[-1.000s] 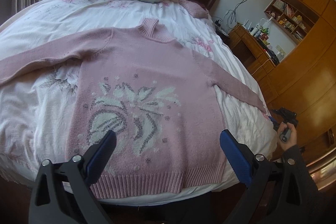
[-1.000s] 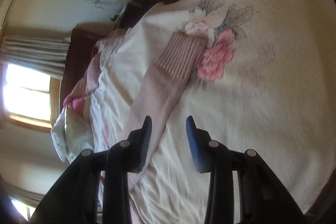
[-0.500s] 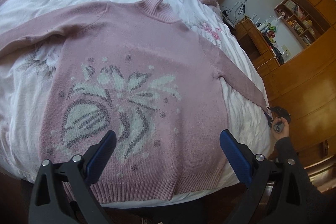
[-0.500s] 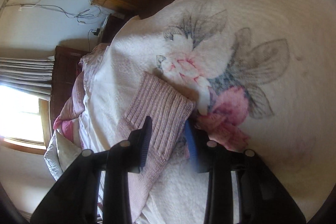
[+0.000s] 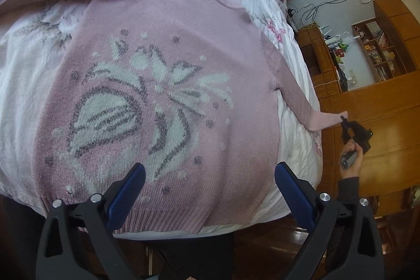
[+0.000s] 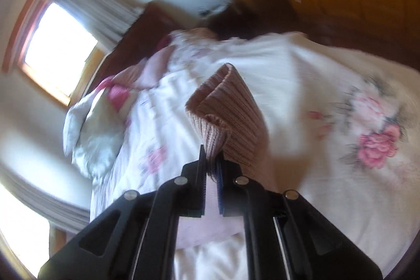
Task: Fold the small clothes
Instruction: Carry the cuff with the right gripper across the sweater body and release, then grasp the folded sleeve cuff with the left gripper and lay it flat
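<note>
A pink sweater [image 5: 168, 85] lies face up on a white floral bedspread [image 5: 29, 70], its white and grey knitted flower filling the middle of the left wrist view. The ribbed hem runs along the bed's near edge at 6 o'clock, partly hidden behind the left gripper [image 5: 208, 184], whose blue-padded fingers [image 5: 126, 194] are spread wide apart above the hem, gripping nothing. The collar points toward 12 o'clock. One sleeve stretches away to 10 o'clock and is cut off by the frame edge, so its cuff cannot be seen.

The other sleeve runs out toward 3 o'clock, where its end is lifted off the bedspread past the bed's side. The right gripper [image 5: 344, 121] pinches it there, small and dark against the wooden cabinets [image 5: 380, 106], with a hand [image 5: 353, 156] and a dark sleeve below it.

The right wrist view is heavily motion-blurred. The ribbed cuff [image 6: 228, 109] stands up from the right gripper [image 6: 210, 162], clenched between fingers almost pressed together; the cuff folds over itself, and the rest of the sleeve drops out of sight behind the gripper's black body. At 9 to 10 o'clock a bright window [image 6: 57, 49], curtains and pale pillows [image 6: 92, 130] are only rough shapes. A pink rose print [image 6: 378, 146] sits at 3 o'clock on the bedspread.
</note>
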